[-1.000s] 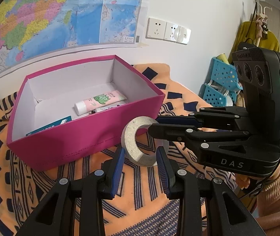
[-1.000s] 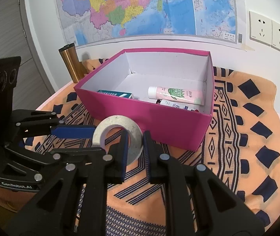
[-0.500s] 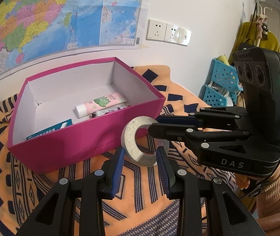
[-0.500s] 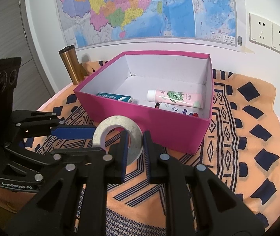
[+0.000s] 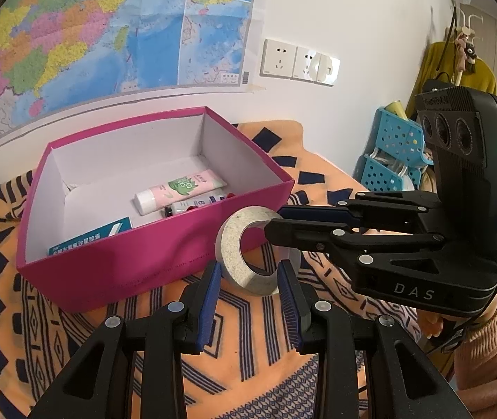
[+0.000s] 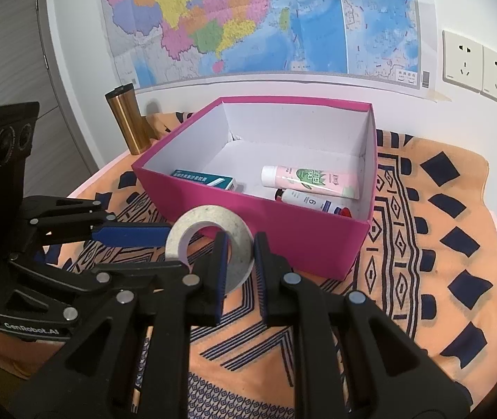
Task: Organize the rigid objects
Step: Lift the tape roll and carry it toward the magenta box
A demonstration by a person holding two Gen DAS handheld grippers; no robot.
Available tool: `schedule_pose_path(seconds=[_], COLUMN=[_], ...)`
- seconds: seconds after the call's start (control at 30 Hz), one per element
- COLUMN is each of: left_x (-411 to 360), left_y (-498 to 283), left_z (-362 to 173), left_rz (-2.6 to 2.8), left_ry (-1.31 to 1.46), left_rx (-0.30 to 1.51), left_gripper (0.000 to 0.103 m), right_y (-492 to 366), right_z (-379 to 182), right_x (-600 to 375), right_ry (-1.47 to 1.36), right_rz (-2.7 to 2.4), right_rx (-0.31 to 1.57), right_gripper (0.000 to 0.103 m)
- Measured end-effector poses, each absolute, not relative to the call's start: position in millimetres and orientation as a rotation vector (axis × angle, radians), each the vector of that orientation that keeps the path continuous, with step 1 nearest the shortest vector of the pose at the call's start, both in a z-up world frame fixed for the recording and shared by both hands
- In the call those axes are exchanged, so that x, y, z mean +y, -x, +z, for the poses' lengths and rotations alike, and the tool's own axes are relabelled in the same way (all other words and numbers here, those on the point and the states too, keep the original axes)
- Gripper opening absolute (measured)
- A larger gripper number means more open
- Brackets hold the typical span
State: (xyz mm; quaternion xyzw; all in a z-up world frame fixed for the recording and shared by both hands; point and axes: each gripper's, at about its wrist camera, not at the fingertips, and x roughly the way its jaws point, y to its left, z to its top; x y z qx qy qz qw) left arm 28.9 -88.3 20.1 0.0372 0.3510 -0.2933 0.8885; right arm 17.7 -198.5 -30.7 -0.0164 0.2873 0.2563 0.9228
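Note:
A grey roll of tape [image 5: 234, 255] is held upright in the air just in front of the open pink box [image 5: 164, 244]. My right gripper [image 6: 241, 265] is shut on the tape roll's [image 6: 210, 230] rim. My left gripper [image 5: 248, 293] is open, its blue pads on either side of the roll's lower edge, not pressing it. The pink box [image 6: 283, 230] holds a pink tube [image 6: 311, 181], a white tube [image 6: 311, 204] and a teal carton [image 6: 206, 179].
A gold flask [image 6: 128, 122] stands left of the box by the wall. An orange patterned cloth [image 6: 423, 244] covers the table. Blue baskets [image 5: 395, 153] and a yellow garment [image 5: 458, 73] lie off the table's right end.
Both grippers with the tape roll have risen slightly, so more of the box's inside shows. The grip on the roll is unchanged.

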Motion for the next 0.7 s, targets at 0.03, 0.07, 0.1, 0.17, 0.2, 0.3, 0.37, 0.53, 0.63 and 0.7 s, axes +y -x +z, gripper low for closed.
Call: schedule_pose_path(seconds=[0.03, 0.07, 0.1, 0.17, 0.2, 0.3, 0.37, 0.53, 0.63, 0.7], left_x=[-88.2, -88.1, -88.1, -88.1, -88.3, -88.5, -88.7, -88.5, -88.6, -88.9], left_y=[-28.9, -28.9, -28.9, -28.9, -28.5, -28.8, -29.4, -29.2, -29.4, -29.4], left_z=[19.9, 19.8, 19.7, 19.8, 20.1, 20.9, 21.6, 22.3, 22.5, 22.8], left_rz=[-0.609, -0.610, -0.609, -0.610, -0.610, -0.610, -0.609, -0.609, -0.609, -0.610], left_ry=[-0.077, -0.077, -0.077, -0.076, -0.077, -0.076, -0.075, -0.076, -0.076, -0.076], left_rx=[0.729, 0.729, 0.728, 0.728, 0.727, 0.725, 0.724, 0.721, 0.720, 0.720], left_gripper=[0.034, 0.034, 0.034, 0.034, 0.034, 0.034, 0.034, 0.034, 0.034, 0.034], right_y=[-18.0, -18.0, -17.8, -18.1, -18.0, -17.9, -18.3, -18.3, -18.3, -18.3], right_z=[-30.5, -30.5, -30.7, -30.6, -30.7, -29.4, -28.5, -26.9, -26.7, -27.0], right_x=[-198.6, -198.8, -198.7, -199.1, -199.0, -199.5, -199.4, -200.3, -200.4, -200.4], right_ry=[0.034, 0.033, 0.034, 0.034, 0.035, 0.035, 0.035, 0.037, 0.036, 0.037], right_rz=[0.526, 0.527, 0.526, 0.526, 0.526, 0.527, 0.527, 0.528, 0.528, 0.528], right_rx=[0.589, 0.589, 0.588, 0.587, 0.587, 0.583, 0.581, 0.577, 0.576, 0.576], right_gripper=[0.017, 0.017, 0.017, 0.017, 0.017, 0.017, 0.017, 0.017, 0.017, 0.017])
